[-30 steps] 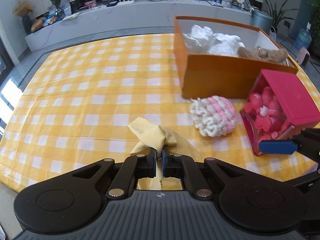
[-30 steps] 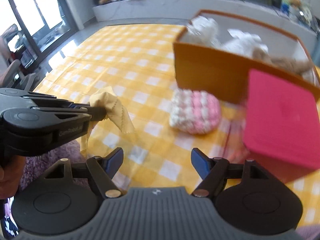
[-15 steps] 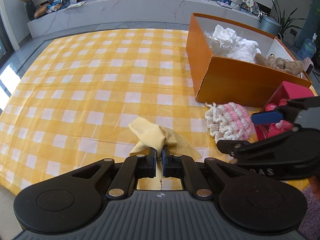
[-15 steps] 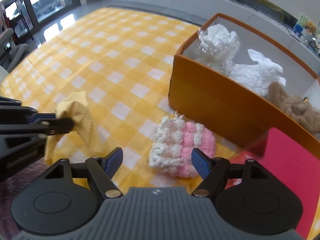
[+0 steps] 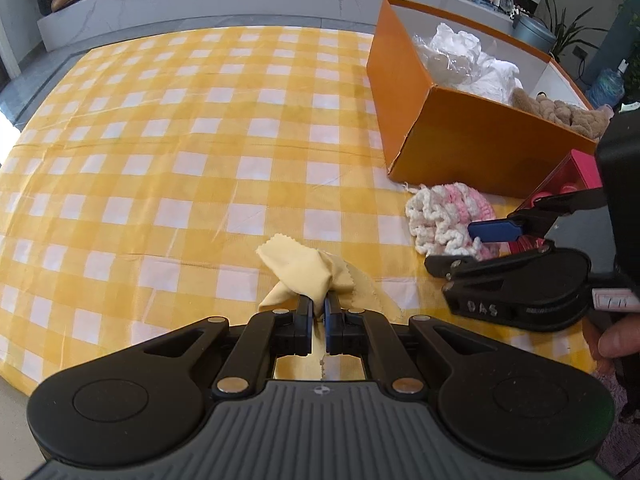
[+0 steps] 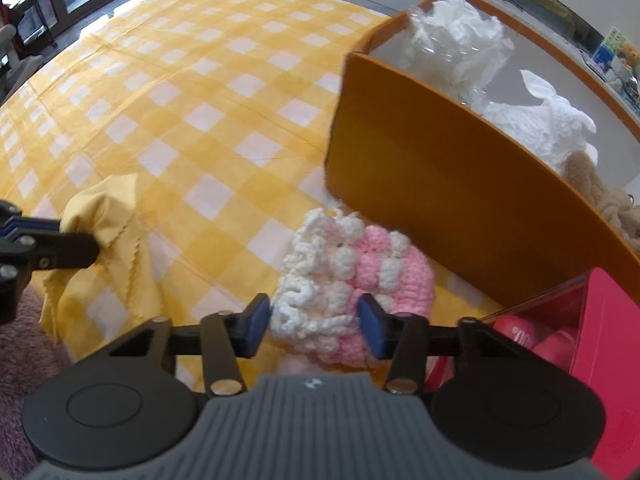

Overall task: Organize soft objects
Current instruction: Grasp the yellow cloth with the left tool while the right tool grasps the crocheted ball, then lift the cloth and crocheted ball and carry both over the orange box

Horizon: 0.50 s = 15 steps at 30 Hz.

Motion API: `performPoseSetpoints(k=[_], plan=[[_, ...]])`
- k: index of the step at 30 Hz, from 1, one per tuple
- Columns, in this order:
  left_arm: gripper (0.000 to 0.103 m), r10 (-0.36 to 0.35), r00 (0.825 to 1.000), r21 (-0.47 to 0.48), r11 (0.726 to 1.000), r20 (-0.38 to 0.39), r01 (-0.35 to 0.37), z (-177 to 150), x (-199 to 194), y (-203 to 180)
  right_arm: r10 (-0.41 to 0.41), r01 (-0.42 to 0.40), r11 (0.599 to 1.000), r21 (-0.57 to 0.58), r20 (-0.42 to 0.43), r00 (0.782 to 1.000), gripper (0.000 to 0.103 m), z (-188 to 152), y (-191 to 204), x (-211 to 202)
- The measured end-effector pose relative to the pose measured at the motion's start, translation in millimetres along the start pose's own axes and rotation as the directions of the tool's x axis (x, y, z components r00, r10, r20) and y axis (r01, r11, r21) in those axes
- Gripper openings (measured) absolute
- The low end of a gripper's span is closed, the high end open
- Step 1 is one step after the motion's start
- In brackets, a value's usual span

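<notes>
meanwhile right tongs [image 6: 314,320] closing astride the crosswise-lying crochet ball [image 6: 356,280]; left tongs [image 5: 318,312] clench yellow cloth [image 5: 308,270].

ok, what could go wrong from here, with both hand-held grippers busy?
1. The right hand-held gripper, jaws just closing, only straddles the near edge of the crochet piece; loose loops may slip or snag.
2. The left hand-held gripper pinches one fold of the yellow cloth; the trailing corner may catch on the orange box wall.
</notes>
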<state>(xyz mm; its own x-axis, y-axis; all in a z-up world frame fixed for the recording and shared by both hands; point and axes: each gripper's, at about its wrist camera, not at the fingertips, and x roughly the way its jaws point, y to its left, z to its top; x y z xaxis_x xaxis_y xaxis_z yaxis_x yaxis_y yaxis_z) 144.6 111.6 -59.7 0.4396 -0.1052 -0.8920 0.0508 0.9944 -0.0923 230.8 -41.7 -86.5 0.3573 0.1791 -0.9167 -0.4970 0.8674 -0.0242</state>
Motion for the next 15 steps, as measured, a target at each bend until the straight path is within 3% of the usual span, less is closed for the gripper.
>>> performPoseSetpoints(k=[4,7,15], plan=[[0.006,-0.001,1.0,0.007,1.0,-0.017,0.001,-1.1,-0.7,-1.4,0.003,-0.003,1.0,0.007,0.007,1.0,0.039,-1.0,-4.0,-2.1],[0.006,0.01,1.0,0.023,1.0,-0.022,-0.01,-2.4,-4.6,-4.4,0.005,-0.005,1.0,0.016,0.028,1.0,0.024,0.4,-4.9,-9.4],[0.006,0.001,1.0,0.053,0.999,0.009,-0.001,-0.3,-29.1,-10.2,0.034,-0.037,0.999,0.017,0.121,0.992,0.021,-5.0,0.1,-53.5]])
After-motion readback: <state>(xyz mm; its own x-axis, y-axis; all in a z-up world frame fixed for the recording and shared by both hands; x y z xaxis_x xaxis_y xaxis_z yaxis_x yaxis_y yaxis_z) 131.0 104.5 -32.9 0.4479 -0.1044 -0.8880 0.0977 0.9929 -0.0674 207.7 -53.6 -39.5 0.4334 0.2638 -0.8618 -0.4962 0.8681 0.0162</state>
